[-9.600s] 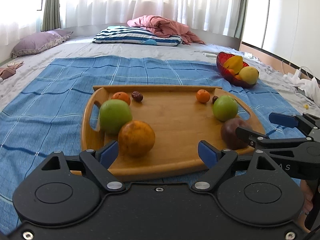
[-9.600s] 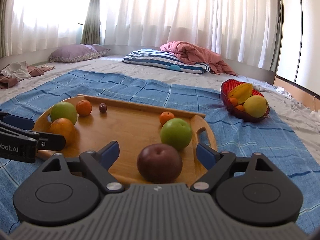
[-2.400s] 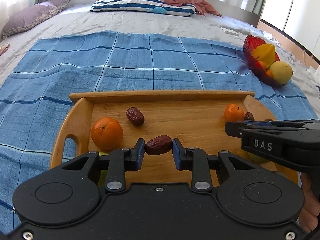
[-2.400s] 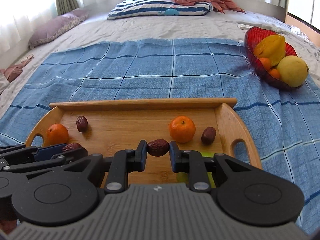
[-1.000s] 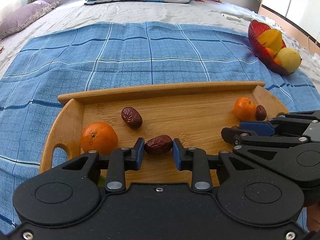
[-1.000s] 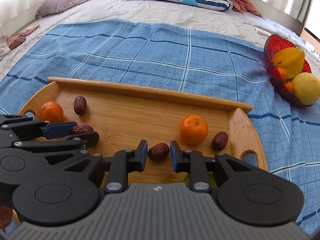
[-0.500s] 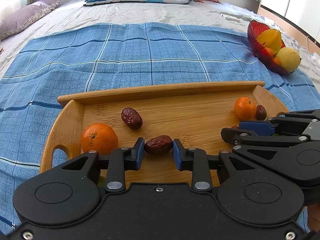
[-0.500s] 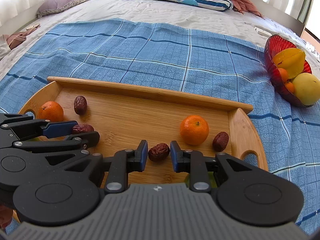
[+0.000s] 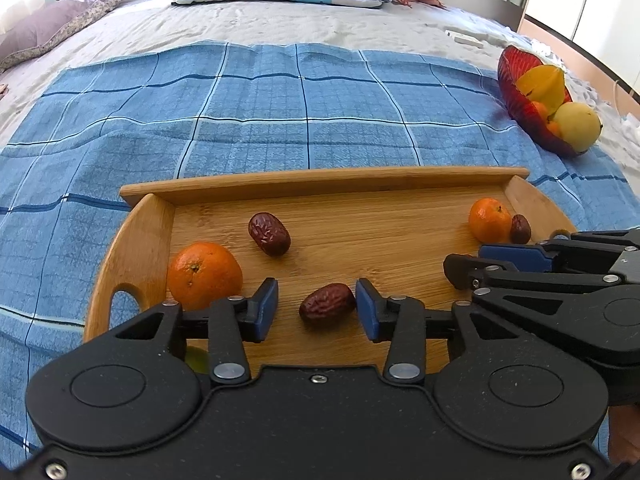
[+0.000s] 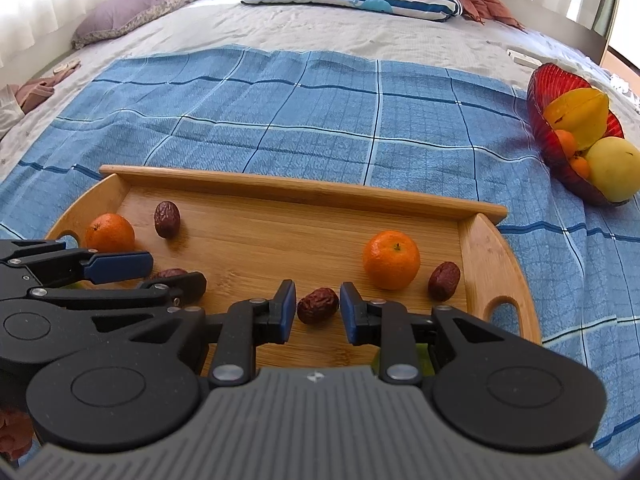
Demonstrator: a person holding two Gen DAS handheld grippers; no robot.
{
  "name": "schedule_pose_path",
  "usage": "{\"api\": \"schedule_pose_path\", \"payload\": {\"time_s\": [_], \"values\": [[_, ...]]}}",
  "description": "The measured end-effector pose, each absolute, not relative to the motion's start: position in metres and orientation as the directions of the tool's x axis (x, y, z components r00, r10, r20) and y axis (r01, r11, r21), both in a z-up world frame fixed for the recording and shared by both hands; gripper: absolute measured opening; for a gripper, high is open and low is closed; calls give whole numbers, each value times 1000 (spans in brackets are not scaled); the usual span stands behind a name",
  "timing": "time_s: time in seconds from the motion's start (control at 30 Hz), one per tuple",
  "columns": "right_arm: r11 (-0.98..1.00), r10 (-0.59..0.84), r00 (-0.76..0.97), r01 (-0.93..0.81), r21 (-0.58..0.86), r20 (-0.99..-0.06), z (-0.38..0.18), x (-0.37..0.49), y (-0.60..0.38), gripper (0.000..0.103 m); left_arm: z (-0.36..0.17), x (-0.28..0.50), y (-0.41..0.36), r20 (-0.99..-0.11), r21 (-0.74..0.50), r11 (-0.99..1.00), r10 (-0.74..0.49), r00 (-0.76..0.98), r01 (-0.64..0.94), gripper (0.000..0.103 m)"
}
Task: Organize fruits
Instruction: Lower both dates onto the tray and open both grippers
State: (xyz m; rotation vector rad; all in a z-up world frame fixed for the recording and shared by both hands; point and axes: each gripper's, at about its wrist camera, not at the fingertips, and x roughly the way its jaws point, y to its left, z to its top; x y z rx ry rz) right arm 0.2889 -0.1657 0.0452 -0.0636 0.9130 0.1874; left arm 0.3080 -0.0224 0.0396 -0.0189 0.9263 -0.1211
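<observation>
Left gripper (image 9: 316,305) fingers spread apart around a wrinkly dark-red date (image 9: 327,305), not pinching it, right gripper (image 10: 318,307) likewise loose around another wrinkled date (image 10: 317,305), both dates lay on the bamboo wooden tray (image 9: 320,179) on the bed's blue checked blanket (image 9: 256,100), no readable writing anywhere.

Bright daylight from curtained windows behind, soft shadows, sharp focus, fisheye bending at edges

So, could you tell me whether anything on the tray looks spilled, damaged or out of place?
Nothing stands out. The wooden tray sits flat on the blue cloth, and the oranges and red dates lie intact and separate on it.
</observation>
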Motion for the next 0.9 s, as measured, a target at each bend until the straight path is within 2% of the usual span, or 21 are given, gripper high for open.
{"api": "schedule_pose_path", "payload": {"time_s": [0.1, 0.2, 0.4, 0.53, 0.9], "values": [[982, 140, 607, -188, 30, -783, 49, 286, -166, 43, 44, 306, -20, -794, -77, 992, -120, 596, 97, 44], [982, 144, 617, -184, 36, -774, 54, 282, -169, 43, 49, 302, -17, -787, -83, 992, -124, 604, 96, 53], [984, 156, 640, -168, 62, -752, 62, 272, -179, 50, 61, 289, -14, -766, -87, 990, -136, 628, 108, 68], [985, 156, 663, -156, 69, -732, 66, 264, -184, 58, 68, 278, -10, -750, -84, 990, -135, 648, 109, 82], [986, 162, 731, -151, 74, -663, 82, 237, -186, 75, 89, 245, -1, -694, -59, 991, -128, 708, 121, 93]]}}
